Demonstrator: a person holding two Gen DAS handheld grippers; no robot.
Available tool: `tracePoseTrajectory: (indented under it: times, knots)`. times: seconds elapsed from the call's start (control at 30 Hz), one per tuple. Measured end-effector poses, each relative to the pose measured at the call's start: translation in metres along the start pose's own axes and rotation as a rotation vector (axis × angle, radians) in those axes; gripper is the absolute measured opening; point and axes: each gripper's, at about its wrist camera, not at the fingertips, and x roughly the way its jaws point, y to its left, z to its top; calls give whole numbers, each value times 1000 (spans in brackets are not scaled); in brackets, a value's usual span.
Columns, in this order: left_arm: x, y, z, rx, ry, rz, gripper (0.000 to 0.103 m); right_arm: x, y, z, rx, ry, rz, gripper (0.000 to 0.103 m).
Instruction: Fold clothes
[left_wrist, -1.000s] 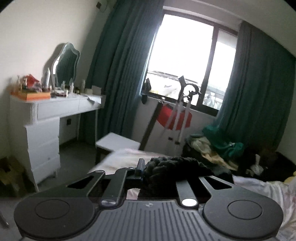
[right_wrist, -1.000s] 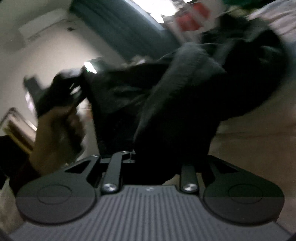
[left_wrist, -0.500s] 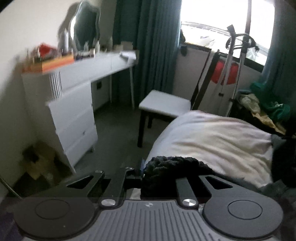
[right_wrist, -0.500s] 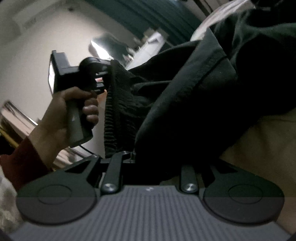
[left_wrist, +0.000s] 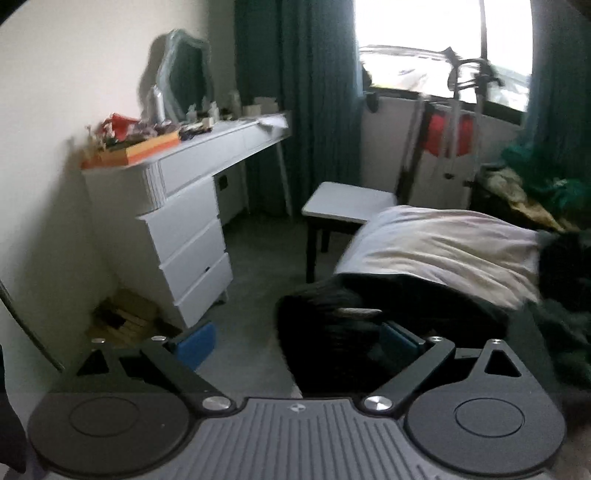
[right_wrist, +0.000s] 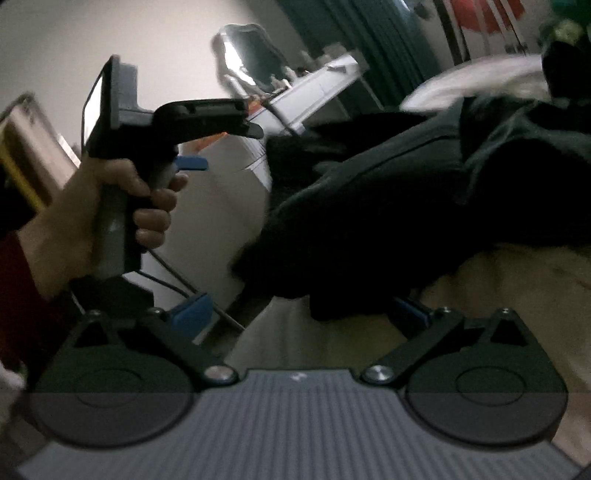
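Left wrist view: on your far left the white dresser (left_wrist: 188, 229) stands against the wall with a mirror (left_wrist: 184, 88) and an orange box (left_wrist: 147, 151) on top. Right of it a white stool (left_wrist: 347, 203) sits just beside the corner of the bed (left_wrist: 443, 247). Your left gripper (left_wrist: 295, 343) has just been opening and its jaws now stand spread wide. The black garment (left_wrist: 332, 343) hangs over the bed's near edge, lying between the blue pads (left_wrist: 195, 343), but neither pad presses on it; the cloth sits closer to the right-hand pad.

Right wrist view: at the left your left hand (right_wrist: 92, 221), in a red sleeve (right_wrist: 14, 288), grips the handle of the left gripper, which points to the right toward the garment's end without touching it. In the middle and to the right the black garment (right_wrist: 406, 203) lies in a bunched heap across the cream bed cover (right_wrist: 517, 295). Your right gripper (right_wrist: 299, 314) has just been opening as well; its jaws are spread wide, the lower folds of the garment resting between them, pinched by neither pad.
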Motion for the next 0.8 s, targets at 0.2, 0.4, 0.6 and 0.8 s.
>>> tracePoseTrajectory:
  times: [0.2, 0.4, 0.6, 0.8]
  knots:
    - [-97, -71, -40, -11, -122, -120, 97, -77, -4, 5, -92, -71, -98, 103]
    - [-150, -175, -86, 15, -205, -274, 97, -175, -50, 17, -151, -197, -261, 103]
    - [-148, -254, -135, 8, -217, -392, 97, -243, -114, 19, -202, -299, -430, 103]
    - [-125, -282, -180, 44, -213, -398, 97, -257, -162, 4, -163, -366, -502, 103]
